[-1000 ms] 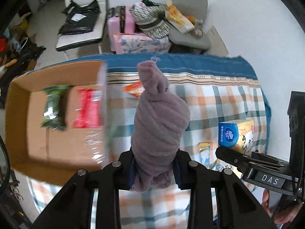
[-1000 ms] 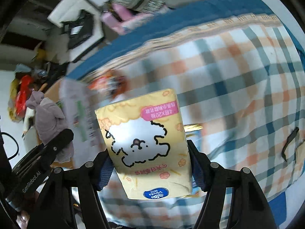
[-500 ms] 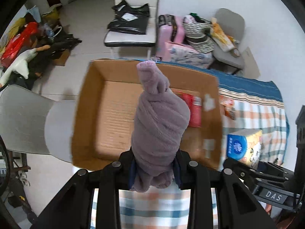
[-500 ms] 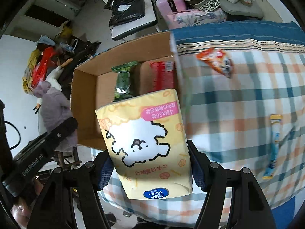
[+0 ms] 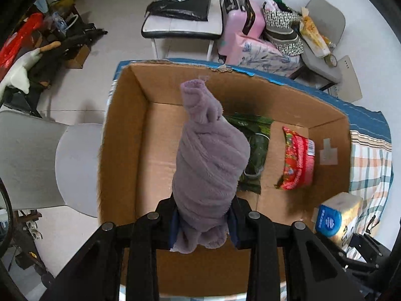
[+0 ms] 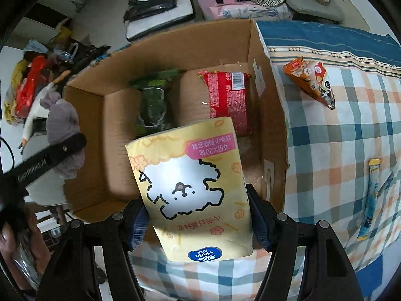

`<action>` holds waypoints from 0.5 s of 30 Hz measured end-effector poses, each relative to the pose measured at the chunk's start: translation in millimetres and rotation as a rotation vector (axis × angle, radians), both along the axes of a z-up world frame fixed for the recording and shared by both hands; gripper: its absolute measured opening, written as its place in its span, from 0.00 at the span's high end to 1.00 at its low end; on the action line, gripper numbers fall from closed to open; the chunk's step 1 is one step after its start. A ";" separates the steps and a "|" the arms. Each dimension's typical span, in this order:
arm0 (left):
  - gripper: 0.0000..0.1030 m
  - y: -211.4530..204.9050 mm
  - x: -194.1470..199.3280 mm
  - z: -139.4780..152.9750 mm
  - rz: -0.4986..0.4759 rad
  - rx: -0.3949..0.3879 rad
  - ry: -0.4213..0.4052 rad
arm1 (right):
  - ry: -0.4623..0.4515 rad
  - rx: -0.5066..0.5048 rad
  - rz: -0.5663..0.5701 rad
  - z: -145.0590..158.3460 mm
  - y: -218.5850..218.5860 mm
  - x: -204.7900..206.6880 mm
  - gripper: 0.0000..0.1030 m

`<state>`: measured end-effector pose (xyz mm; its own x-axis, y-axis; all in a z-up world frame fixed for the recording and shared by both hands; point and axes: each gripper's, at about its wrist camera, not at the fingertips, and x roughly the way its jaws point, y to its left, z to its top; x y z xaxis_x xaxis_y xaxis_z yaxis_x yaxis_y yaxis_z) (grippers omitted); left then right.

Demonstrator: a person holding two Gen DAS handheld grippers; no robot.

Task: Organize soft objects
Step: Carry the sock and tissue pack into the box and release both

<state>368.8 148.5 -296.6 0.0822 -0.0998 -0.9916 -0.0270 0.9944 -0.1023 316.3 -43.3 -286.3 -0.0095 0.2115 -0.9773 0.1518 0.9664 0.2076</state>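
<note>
My left tongs [image 5: 204, 219] clamp a rolled purple towel [image 5: 209, 160], held upright above the open box [image 5: 125, 135]. My right tongs [image 6: 198, 222] grip a yellow tissue pack [image 6: 193, 190] over the box's near edge. Inside the box, a green packet [image 6: 151, 105] lies at 11 o'clock from the tissue pack, a red packet [image 6: 229, 100] at 1 o'clock. The checked worktop [image 6: 325, 130] carries an orange pouch [image 6: 312, 81] and a sachet [image 6: 371, 198].
</note>
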 end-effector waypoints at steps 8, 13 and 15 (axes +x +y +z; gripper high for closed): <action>0.67 -1.7 23.7 -28.8 -0.020 0.021 0.030 | 0.030 -0.046 0.006 -28.6 1.7 10.1 0.31; 0.62 4.2 31.5 -42.8 0.013 0.013 0.092 | 0.065 -0.057 0.006 -40.5 3.9 12.9 0.27; 0.57 5.9 32.8 -42.4 0.015 0.013 0.092 | 0.070 -0.057 0.004 -41.8 3.8 13.4 0.20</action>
